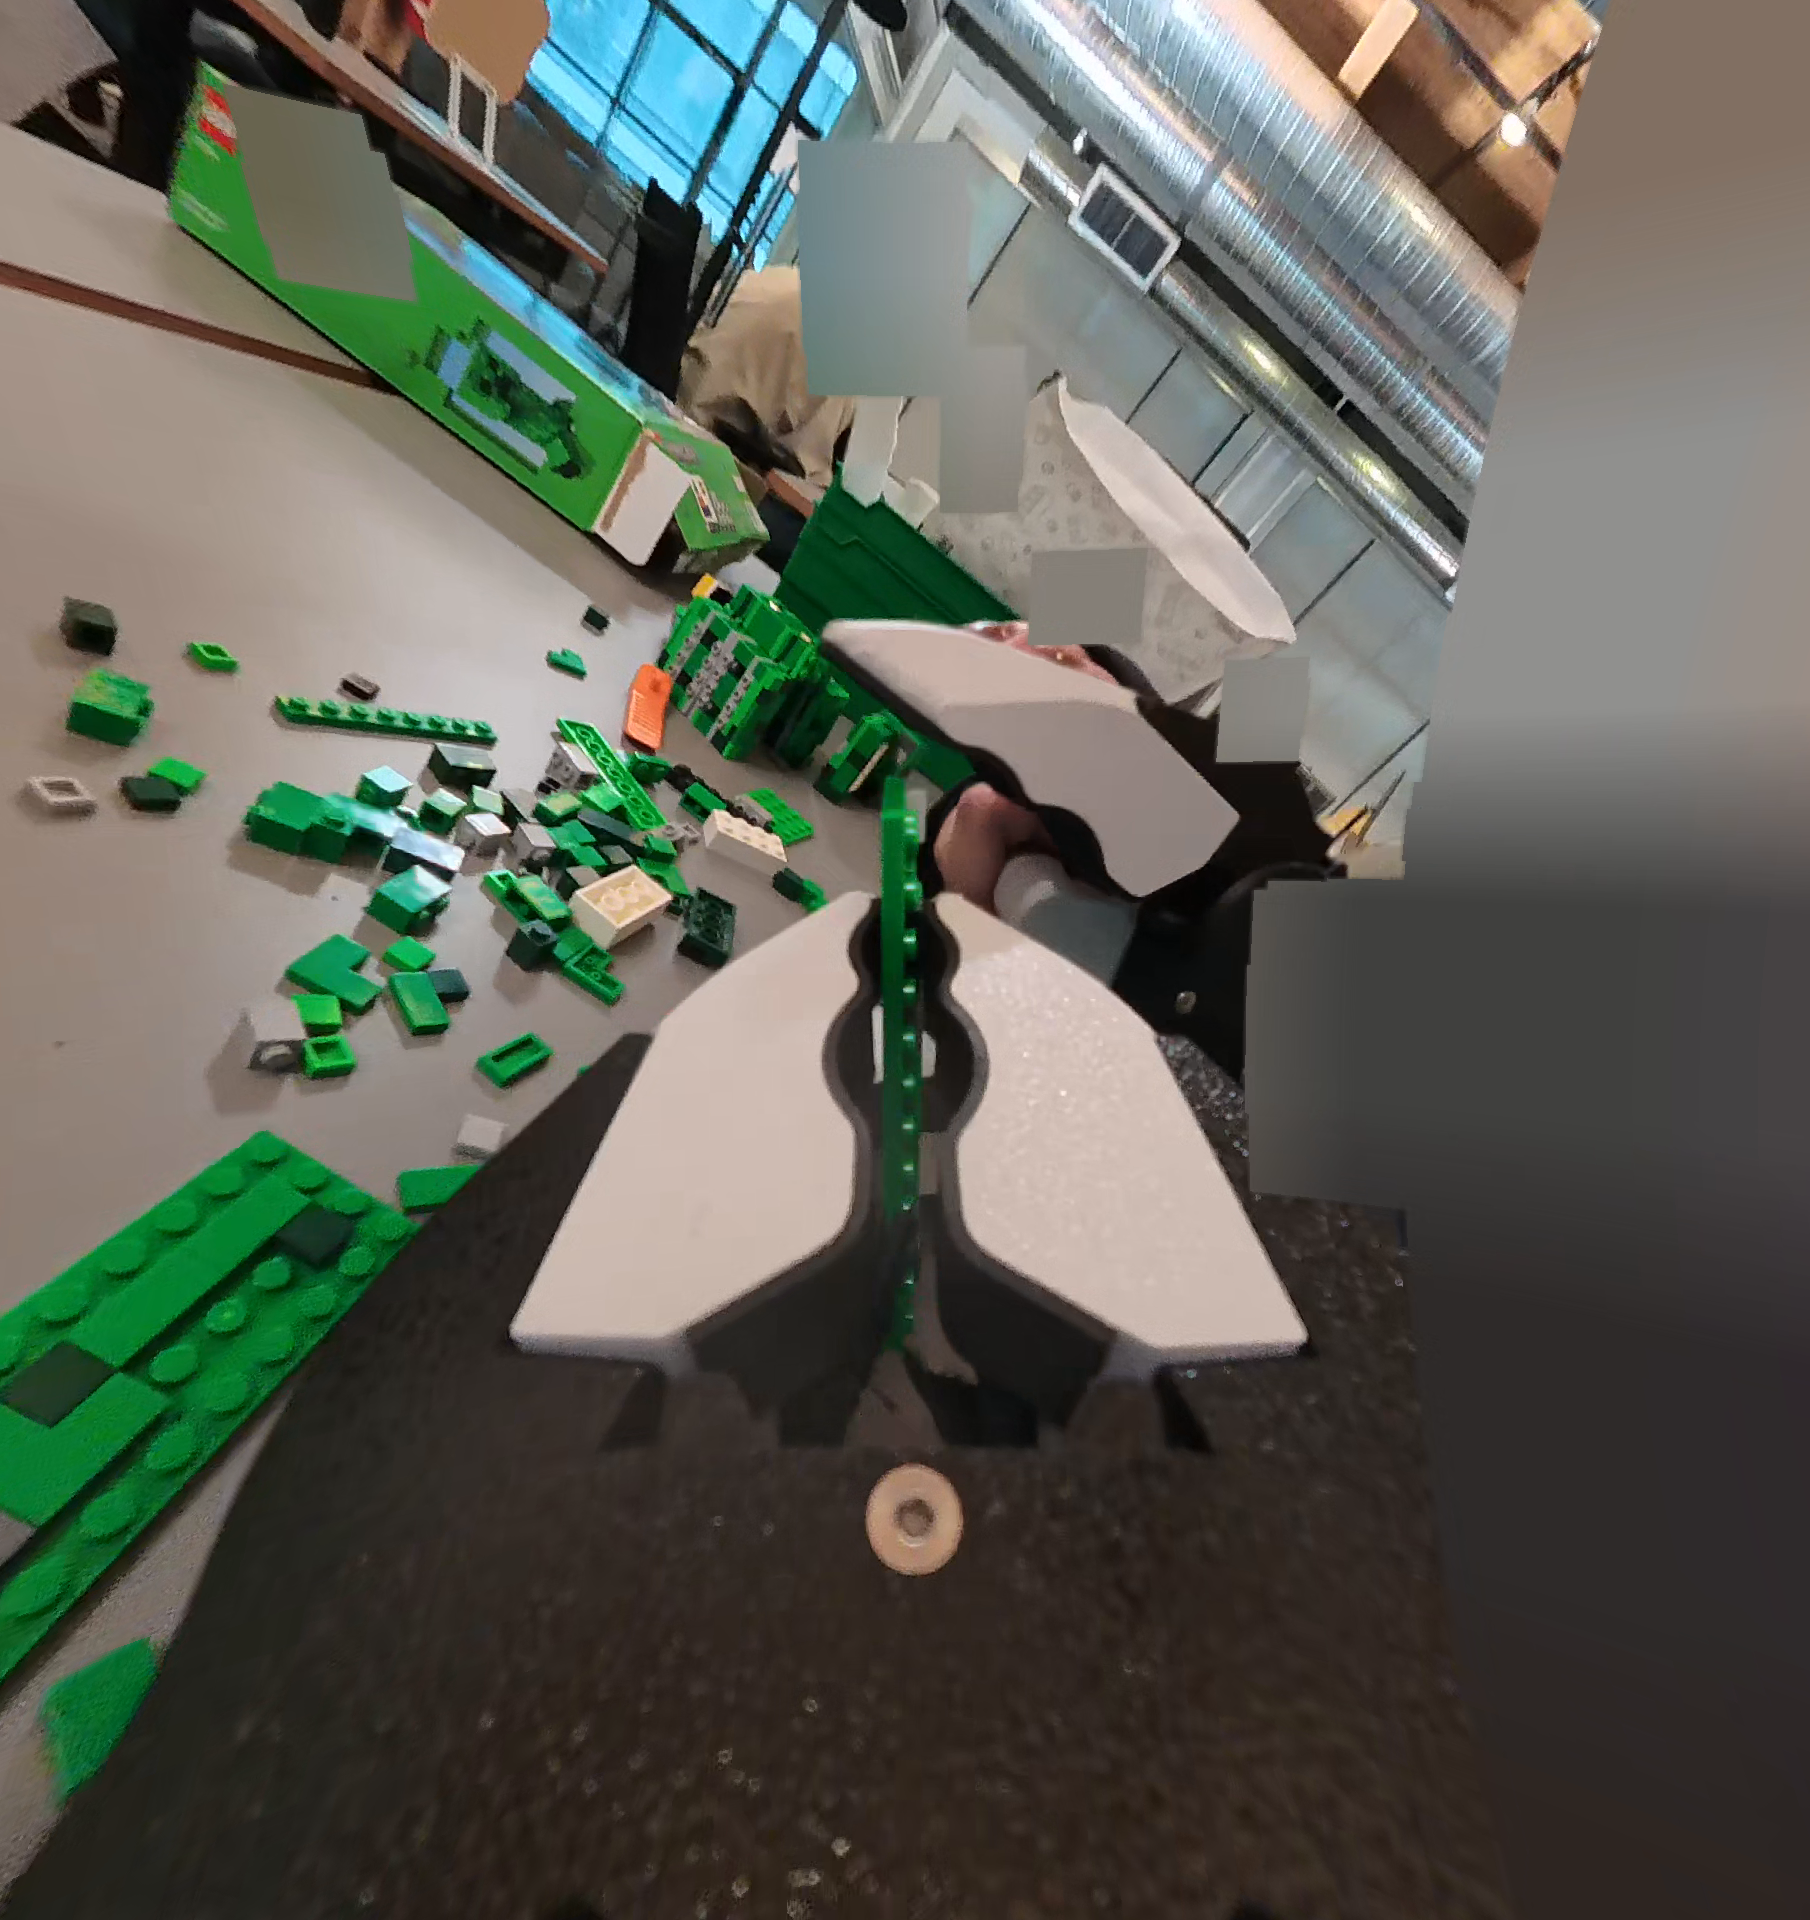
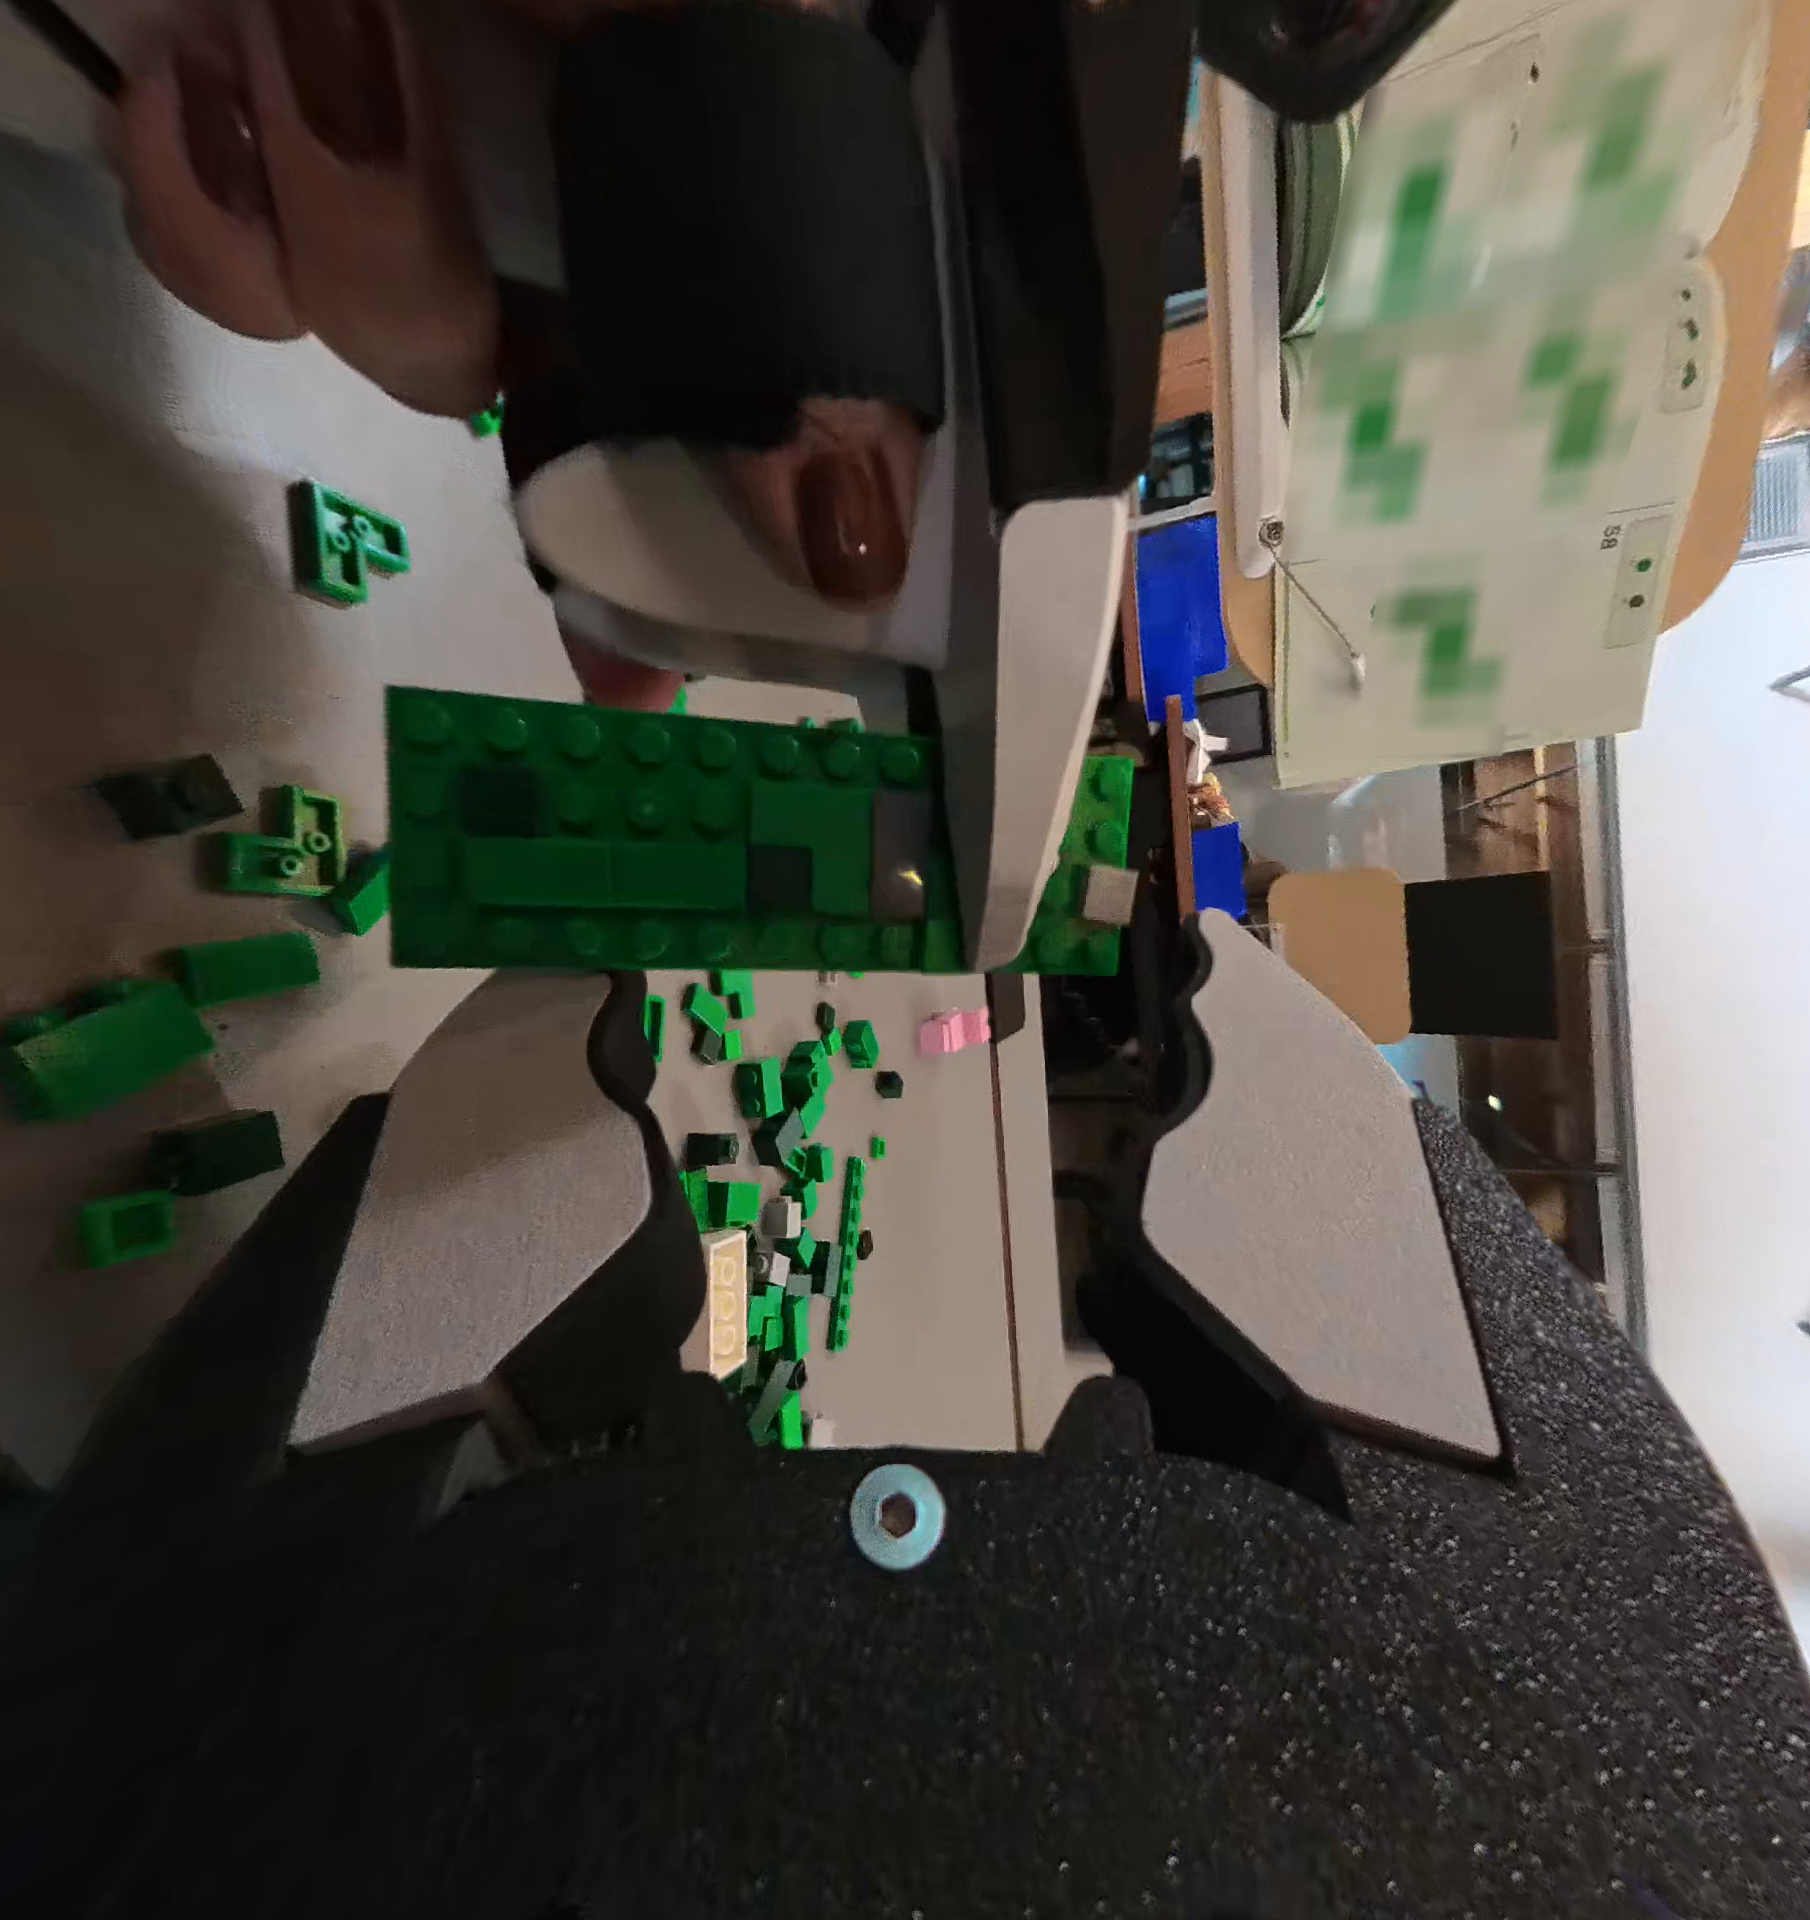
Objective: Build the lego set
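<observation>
My left gripper point(image 1: 901, 914) is shut on a green studded plate point(image 1: 899, 1039), which it sees edge-on between its fingers. In the right wrist view the same plate point(image 2: 620, 831) shows flat-on, with green, dark green and grey tiles on it, and a left finger point(image 2: 1036, 727) crosses it from above. My right gripper point(image 2: 901, 977) is open and empty, its tips just below the plate's lower edge. One of its fingers point(image 1: 1036, 727) shows beyond the plate in the left wrist view.
Several loose green, white and grey bricks point(image 1: 527, 862) lie on the grey table point(image 1: 153, 468). A second tiled green plate point(image 1: 153, 1351) shows at the lower left. A partial green build point(image 1: 766, 675), an orange tool point(image 1: 648, 707) and the green box point(image 1: 413, 343) are farther back. A booklet point(image 2: 1452, 416) is at the upper right.
</observation>
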Demonstrator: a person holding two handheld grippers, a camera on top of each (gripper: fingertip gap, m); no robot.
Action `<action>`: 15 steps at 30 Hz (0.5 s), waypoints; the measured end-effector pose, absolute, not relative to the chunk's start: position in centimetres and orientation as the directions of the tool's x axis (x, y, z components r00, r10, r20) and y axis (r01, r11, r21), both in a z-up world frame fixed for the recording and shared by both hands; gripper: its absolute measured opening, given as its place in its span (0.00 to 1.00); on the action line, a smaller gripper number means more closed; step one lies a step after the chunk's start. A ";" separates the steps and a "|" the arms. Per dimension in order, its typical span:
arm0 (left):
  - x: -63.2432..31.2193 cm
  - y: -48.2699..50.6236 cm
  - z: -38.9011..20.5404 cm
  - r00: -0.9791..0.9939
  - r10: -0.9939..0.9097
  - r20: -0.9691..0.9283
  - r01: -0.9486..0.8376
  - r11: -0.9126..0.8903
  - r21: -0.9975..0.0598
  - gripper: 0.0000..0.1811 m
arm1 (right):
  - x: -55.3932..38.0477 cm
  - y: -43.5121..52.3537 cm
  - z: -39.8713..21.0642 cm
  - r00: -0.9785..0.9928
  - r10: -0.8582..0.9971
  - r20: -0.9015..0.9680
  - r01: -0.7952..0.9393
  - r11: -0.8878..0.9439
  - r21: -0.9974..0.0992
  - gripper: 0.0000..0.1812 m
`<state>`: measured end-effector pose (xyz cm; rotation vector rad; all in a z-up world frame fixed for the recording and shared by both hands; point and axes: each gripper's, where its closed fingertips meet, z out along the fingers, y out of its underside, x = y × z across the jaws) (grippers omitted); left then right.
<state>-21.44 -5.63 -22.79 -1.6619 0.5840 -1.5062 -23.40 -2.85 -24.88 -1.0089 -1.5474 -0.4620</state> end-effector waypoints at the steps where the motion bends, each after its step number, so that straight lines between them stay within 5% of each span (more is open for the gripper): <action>1: -21.2 -5.8 -23.0 0.190 -0.784 0.591 0.150 -0.572 -0.807 0.03 | -23.3 -2.7 -24.9 0.047 0.338 0.940 0.805 0.544 -0.236 0.53; 9: -20.8 -6.1 -24.0 0.285 -0.817 0.502 0.037 -0.514 -0.857 0.03 | -23.0 -2.5 -25.7 0.023 0.361 0.932 0.822 0.524 -0.223 0.36; 15: -20.7 -5.9 -24.4 0.349 -0.818 0.458 -0.003 -0.489 -0.872 0.03 | -23.1 -2.2 -25.9 0.059 0.387 0.920 0.822 0.504 -0.264 0.39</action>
